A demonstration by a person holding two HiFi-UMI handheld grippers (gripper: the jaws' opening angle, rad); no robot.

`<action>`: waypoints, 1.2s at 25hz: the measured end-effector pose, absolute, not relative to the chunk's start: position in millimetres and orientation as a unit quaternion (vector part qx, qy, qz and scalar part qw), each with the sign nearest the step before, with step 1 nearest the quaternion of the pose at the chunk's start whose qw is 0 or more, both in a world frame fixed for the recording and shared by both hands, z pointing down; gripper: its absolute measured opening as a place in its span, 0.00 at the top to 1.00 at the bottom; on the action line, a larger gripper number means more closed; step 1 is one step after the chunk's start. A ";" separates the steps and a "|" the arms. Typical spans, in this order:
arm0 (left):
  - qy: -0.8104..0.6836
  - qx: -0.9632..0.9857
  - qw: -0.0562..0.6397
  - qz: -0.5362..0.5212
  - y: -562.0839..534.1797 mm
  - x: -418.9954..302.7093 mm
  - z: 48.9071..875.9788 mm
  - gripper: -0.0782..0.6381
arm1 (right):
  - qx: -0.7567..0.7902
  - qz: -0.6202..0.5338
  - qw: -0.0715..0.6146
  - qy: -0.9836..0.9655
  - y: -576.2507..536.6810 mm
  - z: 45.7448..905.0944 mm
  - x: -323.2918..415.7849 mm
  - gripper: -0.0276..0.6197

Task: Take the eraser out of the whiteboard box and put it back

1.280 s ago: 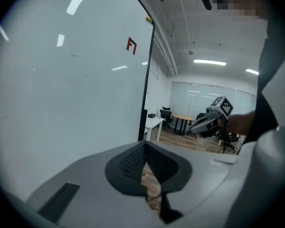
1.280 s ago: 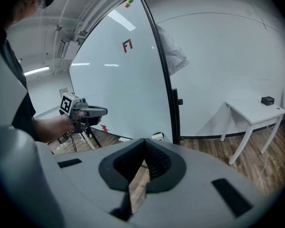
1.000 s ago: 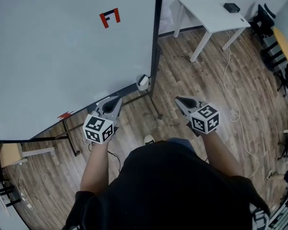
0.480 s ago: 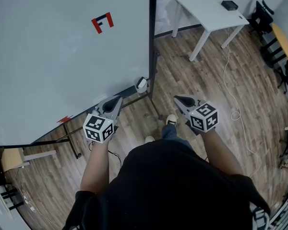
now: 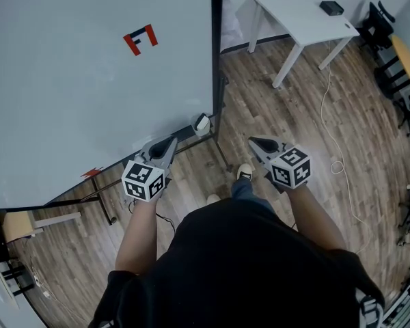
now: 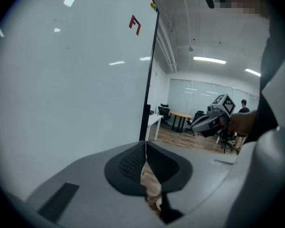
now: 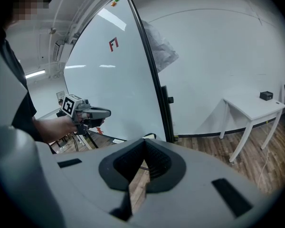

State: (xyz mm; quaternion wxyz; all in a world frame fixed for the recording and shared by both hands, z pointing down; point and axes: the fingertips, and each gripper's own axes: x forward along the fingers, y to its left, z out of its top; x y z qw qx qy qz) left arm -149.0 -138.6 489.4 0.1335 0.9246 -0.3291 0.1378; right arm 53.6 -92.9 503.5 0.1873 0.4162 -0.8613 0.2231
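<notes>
Head view: both grippers are out low in front of the whiteboard (image 5: 89,101). The left gripper (image 5: 169,142) points toward the small white box (image 5: 202,122) at the board's bottom right corner, and the right gripper (image 5: 255,143) is over the floor (image 5: 294,108). The eraser cannot be made out. Left gripper view: jaws closed, empty. Right gripper view: closed too, nothing between, with the box just beyond the tips.

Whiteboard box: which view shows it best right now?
Head view: the whiteboard box sits in plain sight at the whiteboard's lower right corner, seen from above. The right gripper view catches only a small piece of it just over the jaws. The left gripper view doesn't show it.
</notes>
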 end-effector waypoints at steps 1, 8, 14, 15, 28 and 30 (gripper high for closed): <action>-0.330 0.924 0.135 0.139 -140.0 -148.2 490.6 0.87 | 0.415 0.224 0.188 -0.862 -94.0 504.3 53.7 0.96; -0.333 0.921 0.146 0.141 -151.7 -139.9 500.0 0.87 | 0.404 0.235 0.195 -0.862 -104.9 514.8 58.7 0.96; -0.329 0.920 0.150 0.152 -163.4 -126.8 510.1 0.85 | 0.397 0.243 0.202 -0.862 -115.2 524.5 65.5 0.96; -0.328 0.920 0.151 0.155 -165.4 -124.7 511.5 0.84 | 0.396 0.245 0.203 -0.861 -116.7 525.9 66.7 0.96; -0.316 0.914 0.168 0.190 -188.7 -92.8 543.0 0.74 | 0.387 0.260 0.214 -0.858 -141.7 544.0 88.8 0.96; -0.314 0.913 0.171 0.197 -193.9 -87.9 549.0 0.73 | 0.386 0.263 0.216 -0.858 -147.0 546.6 92.6 0.96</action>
